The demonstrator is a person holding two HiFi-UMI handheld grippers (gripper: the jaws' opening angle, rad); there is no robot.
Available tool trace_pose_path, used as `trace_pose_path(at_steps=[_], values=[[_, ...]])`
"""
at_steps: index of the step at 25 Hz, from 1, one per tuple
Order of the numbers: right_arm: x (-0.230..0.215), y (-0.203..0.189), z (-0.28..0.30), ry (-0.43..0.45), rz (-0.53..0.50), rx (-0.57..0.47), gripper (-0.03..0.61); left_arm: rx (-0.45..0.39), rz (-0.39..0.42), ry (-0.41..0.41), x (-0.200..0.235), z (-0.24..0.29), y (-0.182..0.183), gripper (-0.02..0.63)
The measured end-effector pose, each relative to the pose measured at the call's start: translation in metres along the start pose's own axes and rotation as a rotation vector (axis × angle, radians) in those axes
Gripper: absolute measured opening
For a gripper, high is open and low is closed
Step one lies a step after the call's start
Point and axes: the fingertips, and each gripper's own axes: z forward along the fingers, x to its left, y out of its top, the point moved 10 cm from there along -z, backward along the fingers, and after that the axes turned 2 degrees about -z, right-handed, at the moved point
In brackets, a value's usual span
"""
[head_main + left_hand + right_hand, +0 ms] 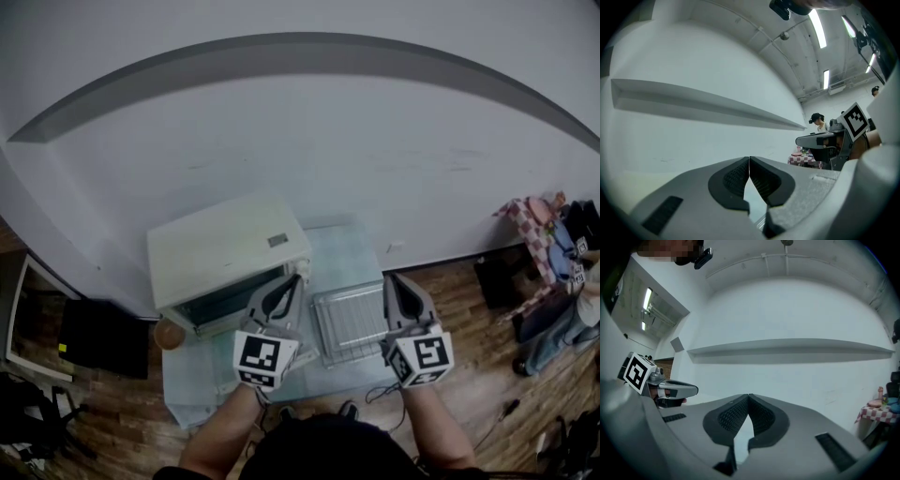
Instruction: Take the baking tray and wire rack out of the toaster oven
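Note:
In the head view the cream toaster oven stands on the pale table with its front open toward me. To its right a wire rack lies flat on the table. Whether the baking tray lies under it I cannot tell. My left gripper hovers over the oven's front right corner, and my right gripper hovers over the rack's right edge. Both point level at the white wall. The left gripper and the right gripper are shut, with nothing between the pads.
A small brown round thing sits at the oven's left front corner. Black equipment stands on the wooden floor at the left. At the right are a checkered cloth and a seated person. A white wall with a long ledge is straight ahead.

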Motion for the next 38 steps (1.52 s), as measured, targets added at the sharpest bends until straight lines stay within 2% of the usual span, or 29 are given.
trace_pose_path(at_steps=[8, 12, 20, 26, 38], values=[[0.015, -0.001, -0.001, -0.030, 0.003, -0.004, 0.003, 0.023, -0.003, -0.040, 0.009, -0.006, -0.003, 0.006], [0.024, -0.004, 0.001, -0.042, 0.003, 0.002, 0.003, -0.002, 0.016, -0.051, 0.018, -0.009, -0.004, 0.006], [0.041, -0.008, 0.005, -0.062, 0.024, 0.006, 0.002, 0.041, -0.006, -0.068, 0.033, -0.017, -0.012, 0.006], [0.048, -0.009, 0.006, -0.066, 0.008, -0.005, 0.002, 0.024, -0.004, -0.081, 0.040, -0.019, -0.017, 0.006], [0.049, -0.018, 0.005, -0.073, 0.006, 0.027, 0.002, 0.035, -0.010, -0.078, 0.044, -0.019, -0.025, 0.006]])
